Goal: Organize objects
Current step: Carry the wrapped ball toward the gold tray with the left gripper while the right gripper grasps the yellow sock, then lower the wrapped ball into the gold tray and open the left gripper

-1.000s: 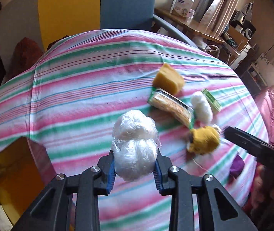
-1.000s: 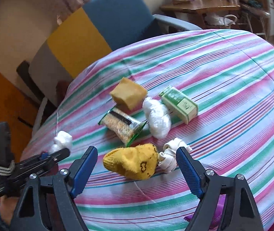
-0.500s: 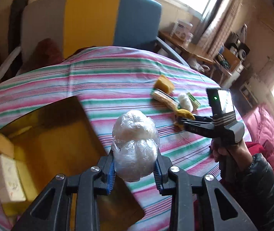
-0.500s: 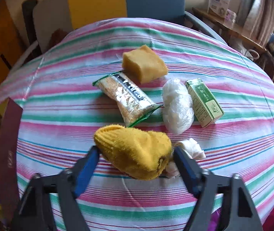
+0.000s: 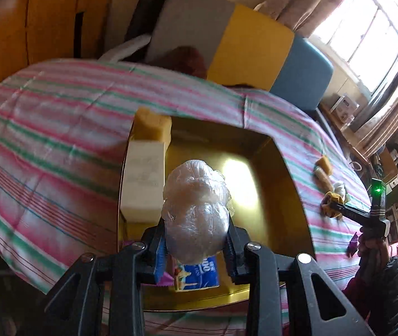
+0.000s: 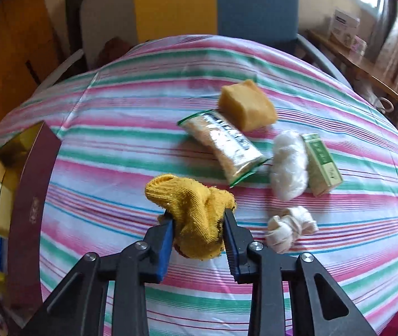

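1. Now the left hand-held gripper (image 5: 197, 245) is clamped on a clear plastic-wrapped bundle (image 5: 196, 212), which it holds above the open gold box (image 5: 291, 184); inside the box, a white carton (image 5: 143, 179) and a tan sponge (image 5: 152, 124) sit along one wall, and a blue packet (image 5: 199, 275) lies directly under the bundle.
2. The right hand-held gripper (image 6: 199, 236) is closed on a yellow sock (image 6: 193, 212), pinching it near one end, just clear of the striped cloth (image 6: 115, 128) on the desk.
3. Beyond the sock lie a knotted white rag (image 6: 290, 228), a white wrapped bundle (image 6: 290, 165) touching a green carton (image 6: 322, 163), a snack packet (image 6: 224, 148) and another tan sponge (image 6: 246, 109).
4. Risks, as I judge them: the slick wrap could slide from the left pads if the squeeze eases early, so the bundle bounces off the blue packet or the box wall. The limp sock may sag free, or drag the rag beside it along.
5. With both loads bound for the box, the two tools could collide at its rim.
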Demonstrator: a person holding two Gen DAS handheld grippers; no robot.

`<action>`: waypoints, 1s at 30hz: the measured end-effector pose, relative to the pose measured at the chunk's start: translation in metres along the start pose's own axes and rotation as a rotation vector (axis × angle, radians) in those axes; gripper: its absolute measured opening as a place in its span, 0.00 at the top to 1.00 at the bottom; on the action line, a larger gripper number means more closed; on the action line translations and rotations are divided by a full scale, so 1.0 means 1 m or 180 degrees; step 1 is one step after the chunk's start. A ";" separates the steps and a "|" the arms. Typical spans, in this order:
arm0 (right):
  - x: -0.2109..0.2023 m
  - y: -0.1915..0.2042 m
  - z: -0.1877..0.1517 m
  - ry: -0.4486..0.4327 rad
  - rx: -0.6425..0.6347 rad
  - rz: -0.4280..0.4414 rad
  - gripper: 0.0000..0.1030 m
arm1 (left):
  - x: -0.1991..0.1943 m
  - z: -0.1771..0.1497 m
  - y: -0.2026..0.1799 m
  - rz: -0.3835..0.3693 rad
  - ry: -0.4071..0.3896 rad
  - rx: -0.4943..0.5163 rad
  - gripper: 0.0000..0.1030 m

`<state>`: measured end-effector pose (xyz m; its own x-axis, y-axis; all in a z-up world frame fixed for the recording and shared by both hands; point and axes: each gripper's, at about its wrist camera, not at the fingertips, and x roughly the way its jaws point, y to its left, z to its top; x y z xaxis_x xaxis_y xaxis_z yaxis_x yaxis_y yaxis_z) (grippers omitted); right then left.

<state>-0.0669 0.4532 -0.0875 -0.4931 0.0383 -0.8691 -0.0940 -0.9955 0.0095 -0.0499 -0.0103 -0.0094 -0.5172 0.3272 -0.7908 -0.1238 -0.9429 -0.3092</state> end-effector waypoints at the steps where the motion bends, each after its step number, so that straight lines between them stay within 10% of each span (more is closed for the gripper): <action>1: 0.002 0.003 -0.001 0.0030 -0.0044 -0.0025 0.68 | 0.005 0.000 -0.002 -0.0023 0.0017 0.0014 0.69; 19: 0.004 0.004 -0.001 0.0036 -0.0062 -0.0080 0.68 | 0.153 0.088 -0.010 0.0443 0.0409 0.0086 0.67; 30: 0.006 0.005 0.001 0.0060 -0.0058 -0.0086 0.67 | 0.141 0.091 -0.017 0.0530 0.0285 0.0185 0.44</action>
<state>-0.0708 0.4489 -0.0919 -0.4742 0.0637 -0.8781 -0.0913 -0.9956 -0.0229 -0.1979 0.0458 -0.0674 -0.4575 0.1681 -0.8732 -0.0927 -0.9856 -0.1412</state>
